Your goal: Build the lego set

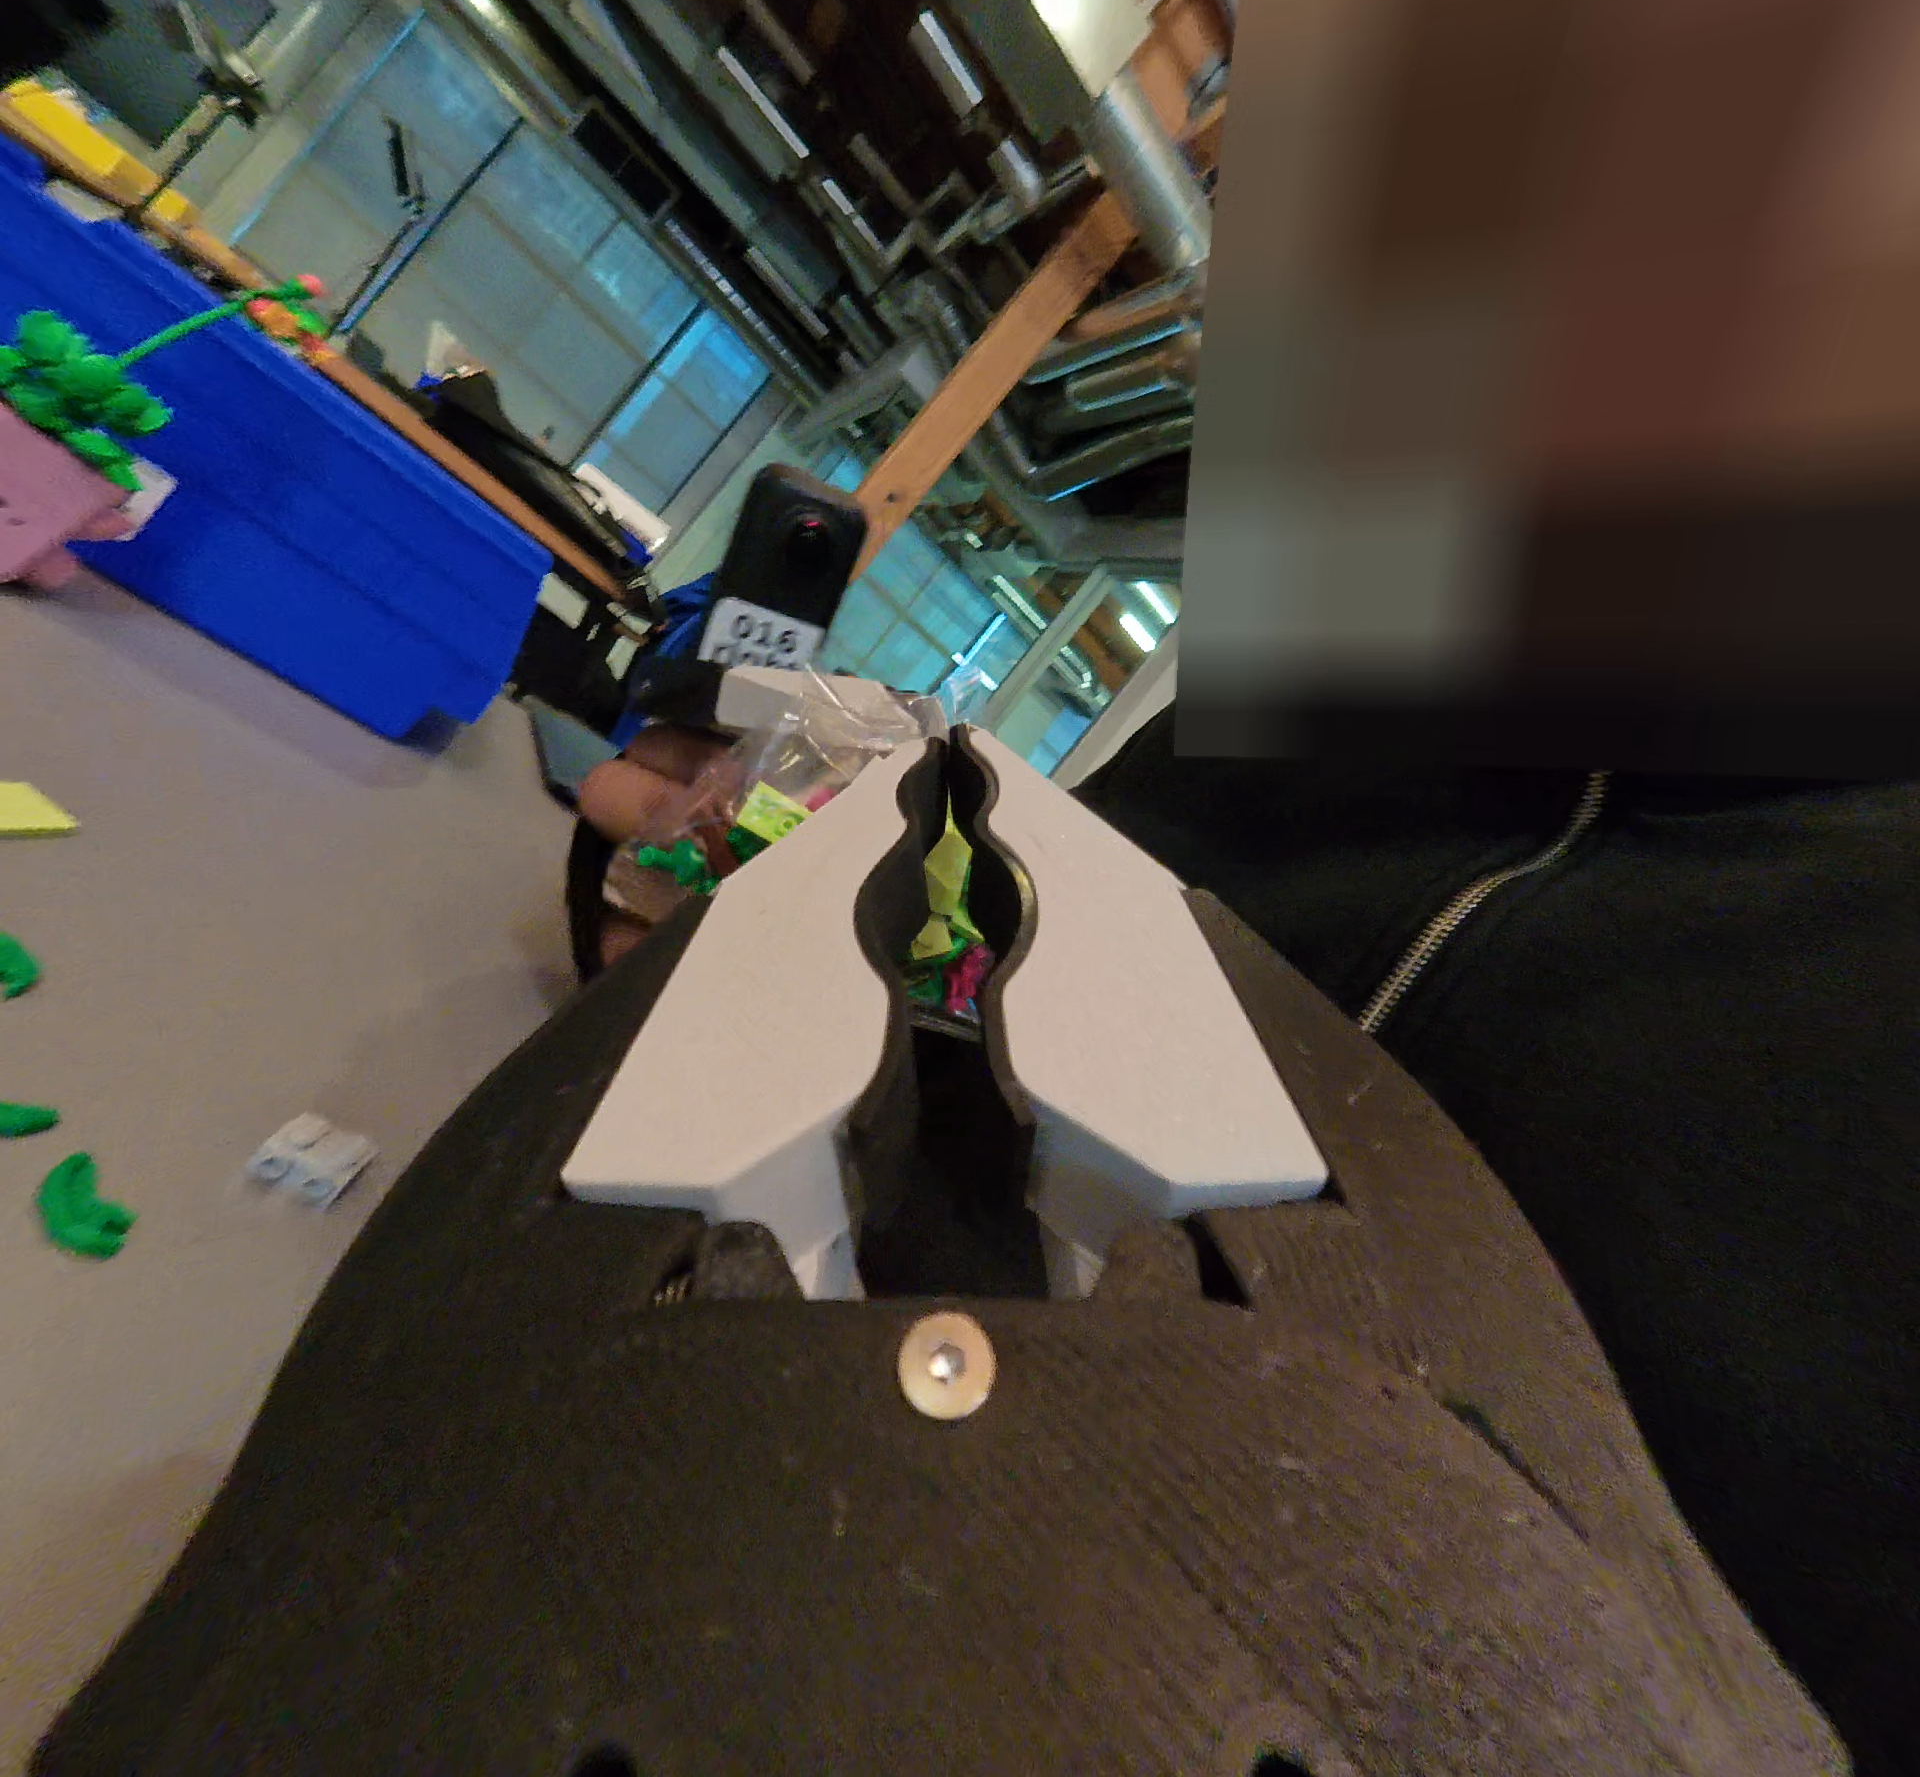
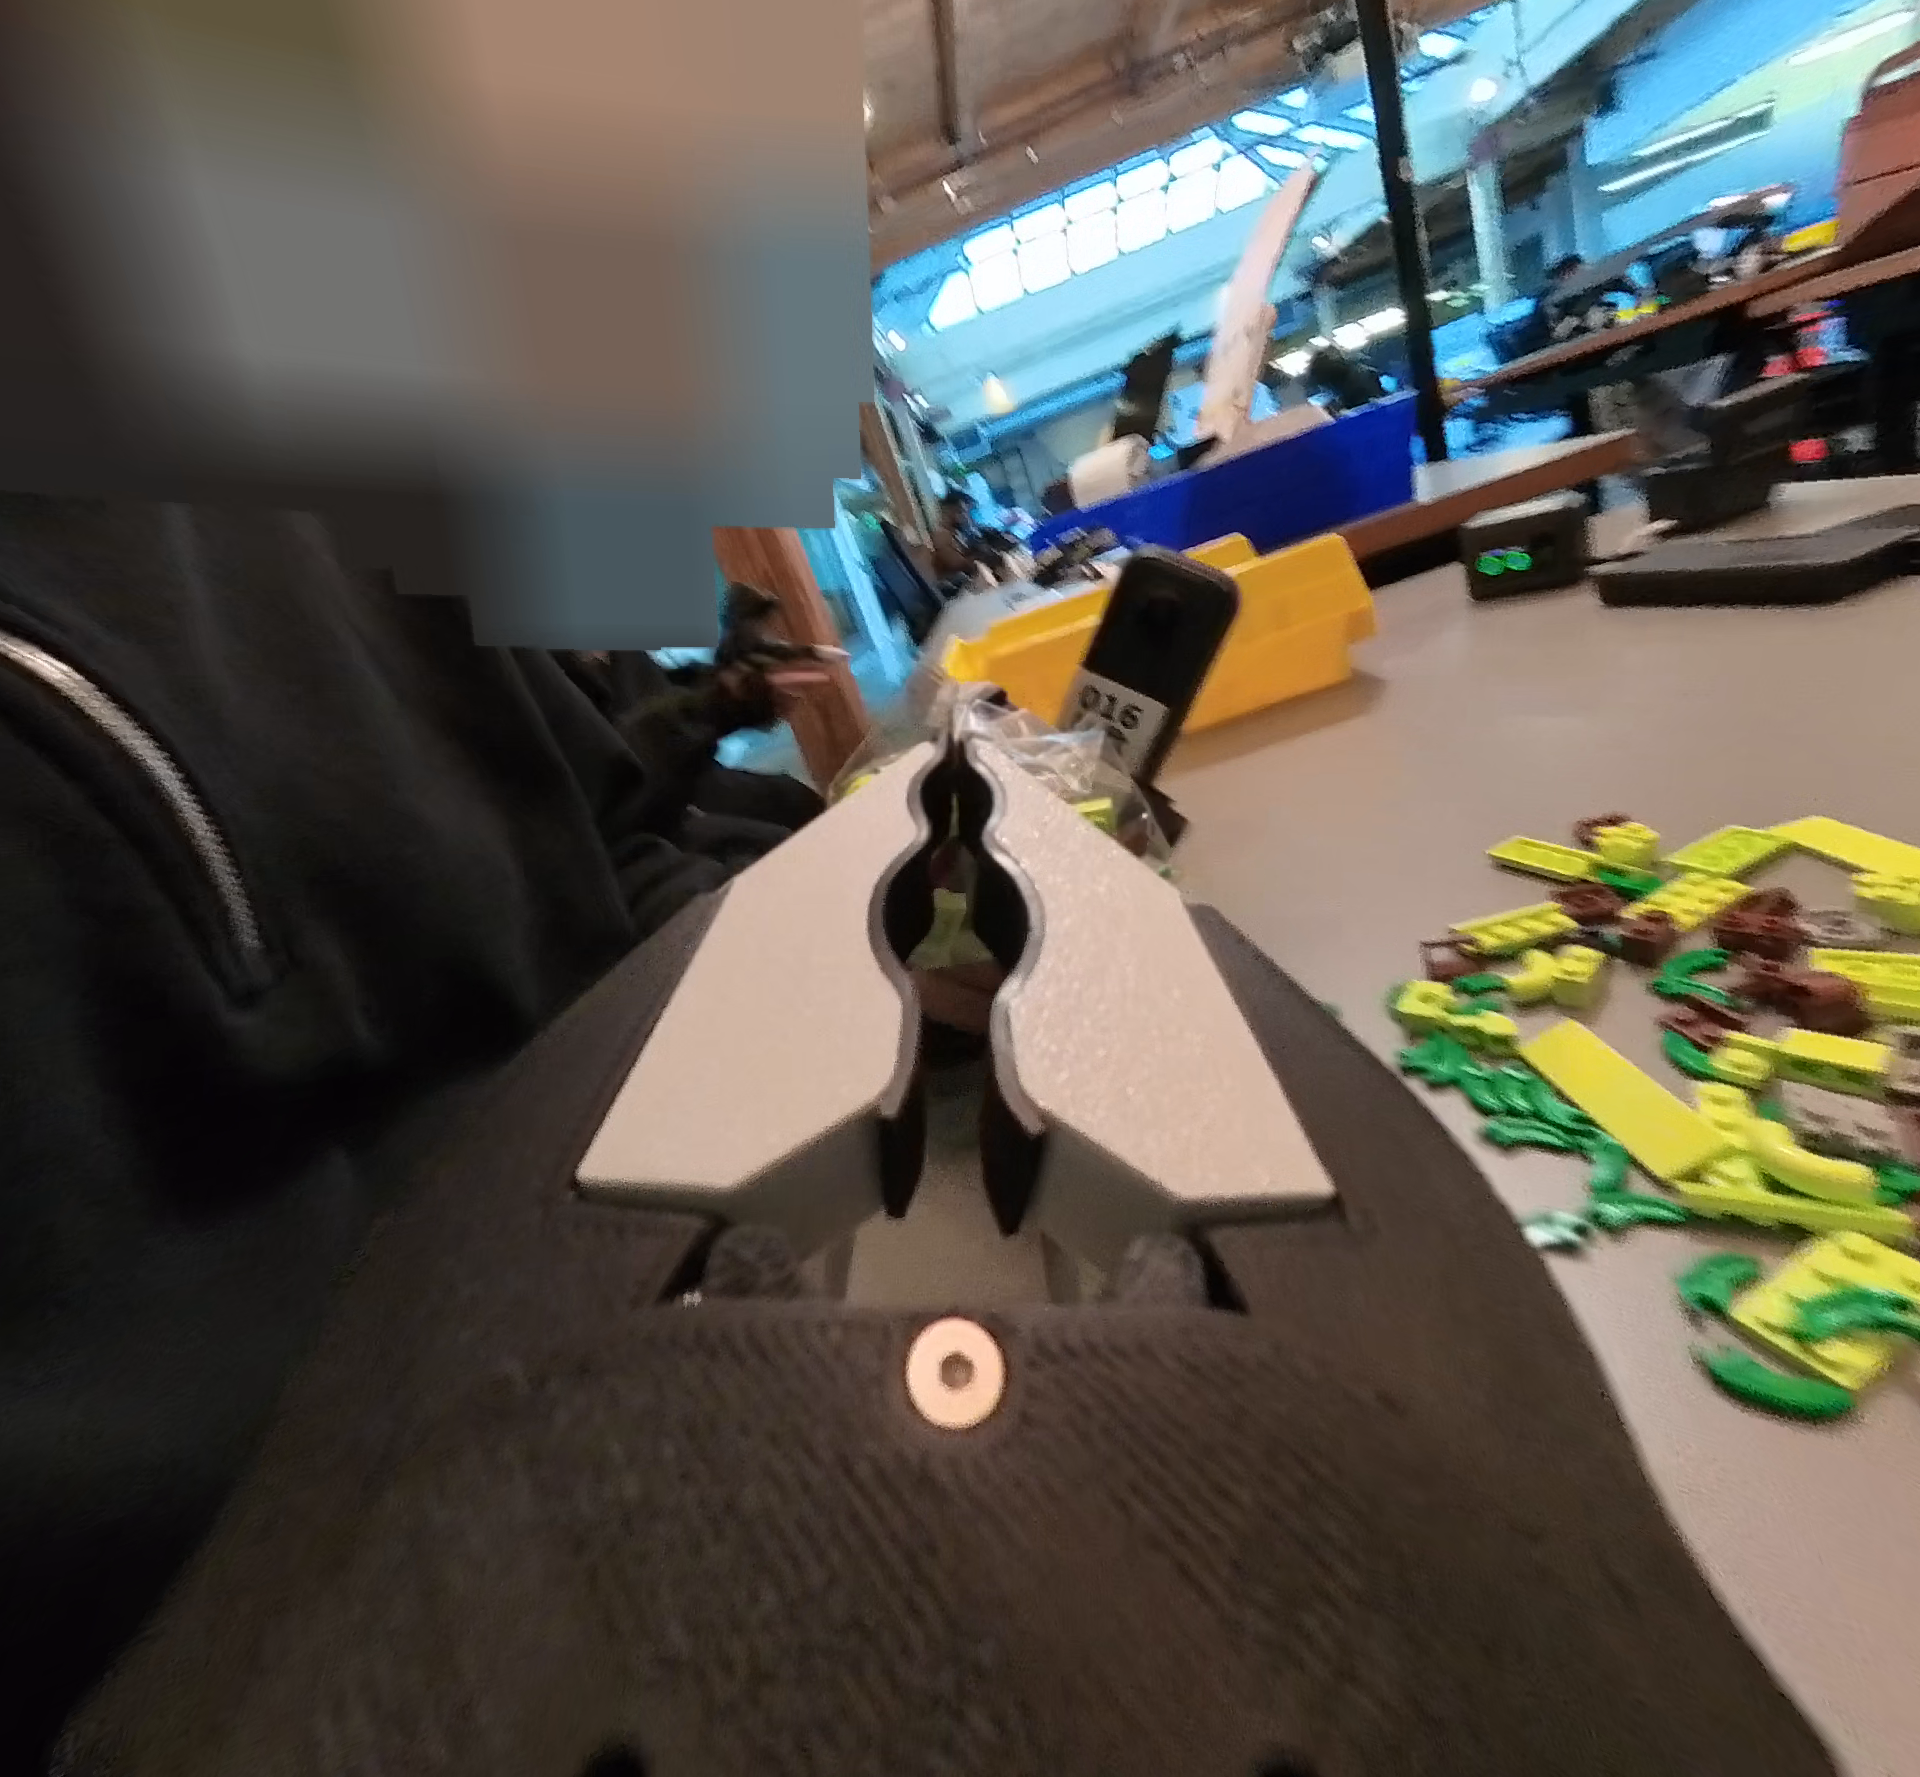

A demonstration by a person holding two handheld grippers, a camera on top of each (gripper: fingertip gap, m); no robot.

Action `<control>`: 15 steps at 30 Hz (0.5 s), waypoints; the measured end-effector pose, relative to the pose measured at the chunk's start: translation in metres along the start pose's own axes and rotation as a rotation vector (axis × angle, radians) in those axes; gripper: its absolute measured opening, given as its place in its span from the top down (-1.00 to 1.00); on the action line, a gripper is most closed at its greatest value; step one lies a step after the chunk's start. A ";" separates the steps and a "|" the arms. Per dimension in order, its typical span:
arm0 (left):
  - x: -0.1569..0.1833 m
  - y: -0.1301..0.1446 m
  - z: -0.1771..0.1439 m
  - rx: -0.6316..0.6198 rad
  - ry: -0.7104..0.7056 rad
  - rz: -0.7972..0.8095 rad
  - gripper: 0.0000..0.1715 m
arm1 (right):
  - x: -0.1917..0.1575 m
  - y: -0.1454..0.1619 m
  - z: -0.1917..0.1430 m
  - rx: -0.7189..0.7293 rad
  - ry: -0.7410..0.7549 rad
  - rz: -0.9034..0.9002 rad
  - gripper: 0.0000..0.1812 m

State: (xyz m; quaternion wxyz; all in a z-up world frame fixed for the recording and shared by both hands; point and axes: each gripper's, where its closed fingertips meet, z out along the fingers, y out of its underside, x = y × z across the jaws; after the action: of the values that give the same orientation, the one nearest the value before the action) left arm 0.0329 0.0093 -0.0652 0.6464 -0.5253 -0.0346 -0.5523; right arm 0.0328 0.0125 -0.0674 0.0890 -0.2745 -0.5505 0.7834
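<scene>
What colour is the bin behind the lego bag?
Yellow bin, clearest in the right wrist view.

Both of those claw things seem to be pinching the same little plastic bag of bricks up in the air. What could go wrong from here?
If the left gripper and right gripper are pulling the bag open, it could burst and fling its small pieces off the table.

Spilled pieces might mix into the loose pile already lying there, making them harder to sort.

Both grips are at the tips on thin plastic, so one could slip.
</scene>
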 end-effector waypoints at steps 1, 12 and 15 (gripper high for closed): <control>0.005 -0.002 0.003 0.020 0.026 0.004 1.00 | -0.003 -0.005 0.000 0.038 -0.038 0.049 1.00; 0.014 -0.009 0.010 0.130 0.088 0.029 1.00 | -0.005 -0.024 -0.003 0.233 -0.161 0.257 1.00; 0.016 -0.009 0.009 0.126 0.109 0.028 1.00 | -0.008 -0.023 -0.001 0.225 -0.158 0.227 1.00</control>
State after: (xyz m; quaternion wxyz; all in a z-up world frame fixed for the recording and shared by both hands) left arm 0.0375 0.0063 -0.0453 0.6869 -0.4529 -0.0267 -0.5677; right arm 0.0367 0.0187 -0.0443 -0.0134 -0.2607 -0.4301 0.8642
